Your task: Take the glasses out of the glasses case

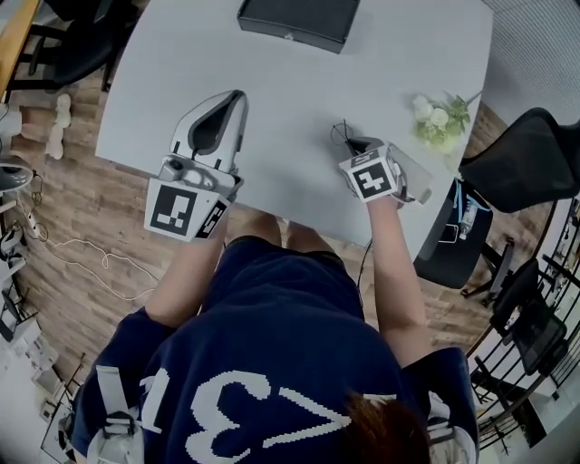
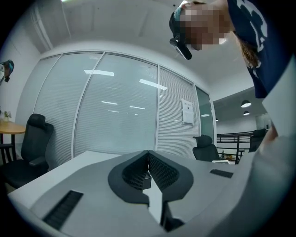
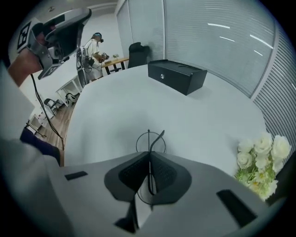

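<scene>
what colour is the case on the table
The case is black, clearest in the right gripper view.

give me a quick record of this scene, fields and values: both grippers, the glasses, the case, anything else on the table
left gripper: jaws together, nothing between them, held over the table's left side
right gripper: jaws closed on the glasses, pointing down at the table
glasses: thin wire frame, out of the case, low over the table; contact unclear
case: black, lid down, far edge of the table
flowers: white, on the table's right side
table: pale grey
</scene>
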`<state>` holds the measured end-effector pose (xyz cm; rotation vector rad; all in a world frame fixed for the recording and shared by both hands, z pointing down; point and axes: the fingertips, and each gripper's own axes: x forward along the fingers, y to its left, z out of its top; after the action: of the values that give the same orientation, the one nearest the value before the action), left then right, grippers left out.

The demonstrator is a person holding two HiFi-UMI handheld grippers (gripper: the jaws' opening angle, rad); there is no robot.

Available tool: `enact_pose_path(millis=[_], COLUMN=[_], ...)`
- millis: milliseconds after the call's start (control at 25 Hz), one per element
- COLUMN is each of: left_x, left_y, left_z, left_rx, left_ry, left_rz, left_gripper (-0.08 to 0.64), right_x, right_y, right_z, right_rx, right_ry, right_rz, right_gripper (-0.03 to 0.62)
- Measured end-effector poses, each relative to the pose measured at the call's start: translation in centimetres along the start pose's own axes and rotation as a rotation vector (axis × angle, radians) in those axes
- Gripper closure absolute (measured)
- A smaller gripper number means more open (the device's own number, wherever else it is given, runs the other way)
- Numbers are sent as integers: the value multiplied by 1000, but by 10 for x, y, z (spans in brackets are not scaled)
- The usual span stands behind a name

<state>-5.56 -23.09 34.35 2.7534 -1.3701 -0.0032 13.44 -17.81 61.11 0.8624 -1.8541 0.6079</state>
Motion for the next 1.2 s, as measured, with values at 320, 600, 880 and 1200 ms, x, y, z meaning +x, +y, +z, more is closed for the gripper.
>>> enact_pose_path(millis=[320, 600, 880, 1200], left_x=[9, 27, 35, 39], left_y=[0, 0, -13, -21], left_z=[21, 85, 130, 143], left_rx=[27, 91, 117, 119], left_ry=[-49, -172, -250, -255], left_rz=[-20, -50, -72, -80], left_gripper=[545, 545, 545, 545], right_x=[-66, -230, -344, -375], right_y=[-28, -76, -73, -68], right_z=[50, 129, 151, 151], right_rx=[47, 118, 162, 173], right_ry=[-265, -769, -1112, -1201], right_rz=[-79, -317, -398, -415], right_gripper=[542, 566, 568, 568])
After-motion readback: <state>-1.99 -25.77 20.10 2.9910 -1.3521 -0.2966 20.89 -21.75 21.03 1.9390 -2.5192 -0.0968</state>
